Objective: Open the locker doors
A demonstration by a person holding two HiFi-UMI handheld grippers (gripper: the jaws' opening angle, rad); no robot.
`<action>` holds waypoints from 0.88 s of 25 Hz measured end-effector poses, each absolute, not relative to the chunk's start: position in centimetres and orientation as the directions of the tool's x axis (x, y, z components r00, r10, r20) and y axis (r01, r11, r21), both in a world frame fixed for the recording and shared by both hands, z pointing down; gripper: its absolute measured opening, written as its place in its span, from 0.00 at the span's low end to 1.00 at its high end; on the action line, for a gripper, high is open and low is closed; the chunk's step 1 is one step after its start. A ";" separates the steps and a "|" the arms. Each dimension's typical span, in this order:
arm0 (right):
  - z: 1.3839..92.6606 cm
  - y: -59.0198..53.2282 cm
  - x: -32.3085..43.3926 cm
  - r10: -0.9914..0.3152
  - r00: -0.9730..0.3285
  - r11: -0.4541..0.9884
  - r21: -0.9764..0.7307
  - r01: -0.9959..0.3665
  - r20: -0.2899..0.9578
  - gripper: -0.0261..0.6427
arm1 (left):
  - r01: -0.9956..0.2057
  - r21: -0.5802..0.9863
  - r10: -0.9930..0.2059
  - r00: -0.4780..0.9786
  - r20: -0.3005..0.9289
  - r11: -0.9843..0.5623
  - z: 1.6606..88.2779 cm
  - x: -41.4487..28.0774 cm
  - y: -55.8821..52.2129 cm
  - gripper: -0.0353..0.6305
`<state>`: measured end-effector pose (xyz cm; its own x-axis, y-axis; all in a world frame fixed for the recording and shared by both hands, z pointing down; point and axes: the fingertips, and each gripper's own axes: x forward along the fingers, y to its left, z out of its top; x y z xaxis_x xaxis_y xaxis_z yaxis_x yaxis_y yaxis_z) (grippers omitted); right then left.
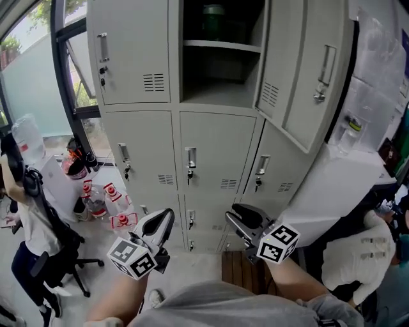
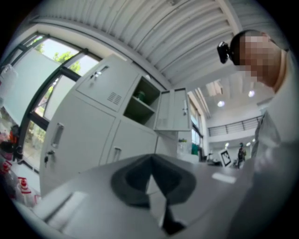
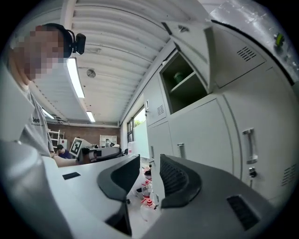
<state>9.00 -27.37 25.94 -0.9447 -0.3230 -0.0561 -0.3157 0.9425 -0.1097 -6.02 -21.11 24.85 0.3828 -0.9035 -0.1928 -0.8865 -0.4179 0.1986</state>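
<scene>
Left gripper view: the pads of the left gripper (image 2: 150,163) are seen pressed together, with nothing between them. In the right gripper view, the pads of the right gripper (image 3: 148,164) are held apart and nothing is gripped; only floor and bottles (image 3: 145,189) are seen through the gap.

In the head view, both grippers are held low in front of the locker bank (image 1: 217,150), apart from it, with no door touched. In the top row, two doors are found swung open to the right: the inner open door (image 1: 276,60) and the outer open door (image 1: 321,73). One upper left door (image 1: 131,51) is shut. One open compartment is exposed, with one shelf (image 1: 220,46) and one green object (image 1: 214,18) above it. In the row beneath, three doors are shut, each fitted with one handle. A lower row is only partly seen. The bottles are noted on the floor at the left, near one person (image 1: 29,223).
</scene>
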 end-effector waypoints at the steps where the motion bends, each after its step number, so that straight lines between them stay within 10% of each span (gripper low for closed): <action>1: 26.3 -27.2 6.4 -0.305 -0.951 0.949 -0.100 -0.300 -0.043 0.23 | -0.895 0.201 -0.912 0.363 -0.193 -0.399 25.3 -8.3 -20.8 0.06; 10: 27.9 -28.9 -20.7 -0.279 -0.959 0.960 -0.014 -0.280 0.055 0.24 | -0.945 0.162 -0.953 0.261 -0.152 -0.284 27.4 -31.7 -18.9 0.06; 22: 31.2 -40.0 -39.2 -0.617 -0.765 0.787 0.106 -0.608 0.188 0.26 | -0.919 0.225 -0.945 0.302 -0.126 -0.323 30.9 -46.4 -18.5 0.06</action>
<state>-39.19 -40.00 31.24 -0.7645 -0.6166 0.1881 -0.6083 0.7866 0.1060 -46.41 -18.49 30.85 0.3015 -0.9451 -0.1257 -0.9191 -0.3232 0.2253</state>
